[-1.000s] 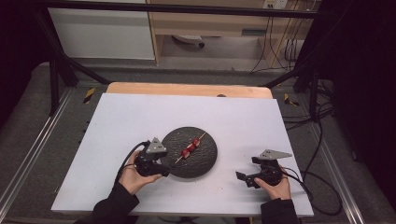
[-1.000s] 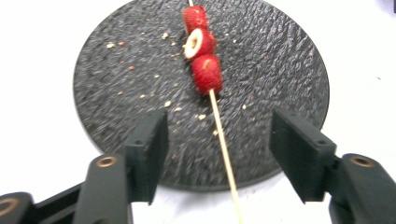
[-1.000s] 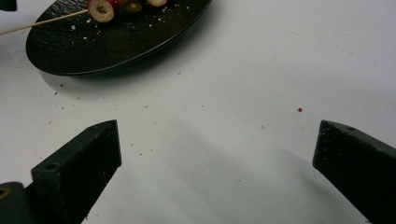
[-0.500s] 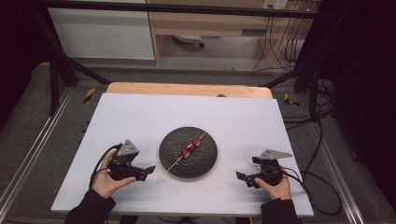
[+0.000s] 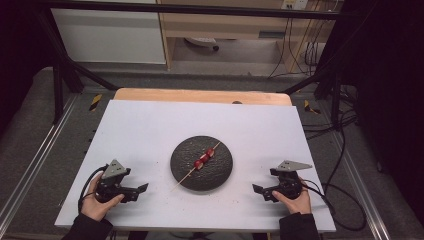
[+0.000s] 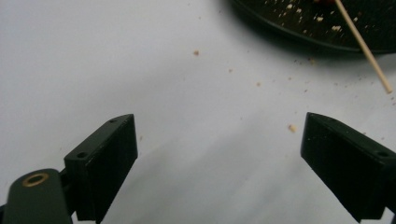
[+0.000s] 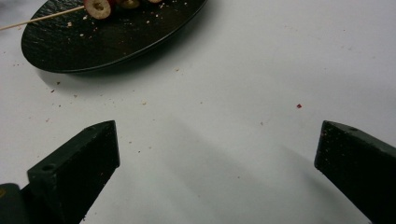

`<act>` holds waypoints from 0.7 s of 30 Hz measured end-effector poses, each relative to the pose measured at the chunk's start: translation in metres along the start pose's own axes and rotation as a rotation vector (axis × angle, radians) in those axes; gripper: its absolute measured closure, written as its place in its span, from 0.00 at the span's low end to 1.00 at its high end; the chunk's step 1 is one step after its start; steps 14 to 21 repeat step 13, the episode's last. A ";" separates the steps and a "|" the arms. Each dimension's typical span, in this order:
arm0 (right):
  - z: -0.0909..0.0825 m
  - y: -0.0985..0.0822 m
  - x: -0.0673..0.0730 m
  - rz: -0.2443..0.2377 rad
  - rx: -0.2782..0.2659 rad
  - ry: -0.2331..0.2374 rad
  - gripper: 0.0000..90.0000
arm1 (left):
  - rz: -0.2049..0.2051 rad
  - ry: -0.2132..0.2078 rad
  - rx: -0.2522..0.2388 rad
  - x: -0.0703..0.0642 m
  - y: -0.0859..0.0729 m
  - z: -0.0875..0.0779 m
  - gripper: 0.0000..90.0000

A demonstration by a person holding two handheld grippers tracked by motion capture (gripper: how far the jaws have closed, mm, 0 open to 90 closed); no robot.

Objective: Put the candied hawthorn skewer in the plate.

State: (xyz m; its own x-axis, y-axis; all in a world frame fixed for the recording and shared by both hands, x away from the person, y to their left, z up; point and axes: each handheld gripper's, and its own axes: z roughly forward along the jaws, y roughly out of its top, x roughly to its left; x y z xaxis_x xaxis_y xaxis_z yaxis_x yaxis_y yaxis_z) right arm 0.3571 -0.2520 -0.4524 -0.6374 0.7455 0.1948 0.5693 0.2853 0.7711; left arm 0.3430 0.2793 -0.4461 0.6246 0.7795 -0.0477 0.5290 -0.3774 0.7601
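A round black plate (image 5: 220,172) sits in the middle of the white table. Across it lies a wooden skewer (image 5: 202,159) threaded with red and green pieces, its bare end sticking out past the plate's front-left rim. My left gripper (image 5: 142,189) rests on the table left of the plate, well apart from it. Its jaws have just been opening and stand wide with nothing between them (image 6: 219,154). The skewer tip (image 6: 364,46) and plate edge (image 6: 299,18) lie ahead of it. My right gripper (image 5: 257,190) rests right of the plate, open and empty (image 7: 217,154), facing the plate (image 7: 93,42).
Crumbs are scattered over the white tabletop (image 5: 150,135) around the plate. A wooden strip (image 5: 200,95) runs along the far edge. Cables (image 5: 340,165) trail off the right side. Metal frame rails flank the table.
My left gripper has drawn back leftward and toward the front, away from the plate's left rim and the skewer end. The skewer stays on the plate. The right gripper has not moved.
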 end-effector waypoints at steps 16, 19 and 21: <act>0.000 0.000 0.000 0.000 0.009 -0.003 0.01 | -0.014 -0.003 0.005 0.004 -0.008 0.003 0.12; 0.000 0.000 0.000 0.000 0.009 -0.003 0.01 | -0.014 -0.003 0.005 0.004 -0.008 0.003 0.12; 0.000 0.000 0.000 0.000 0.009 -0.003 0.01 | -0.014 -0.003 0.005 0.004 -0.008 0.003 0.12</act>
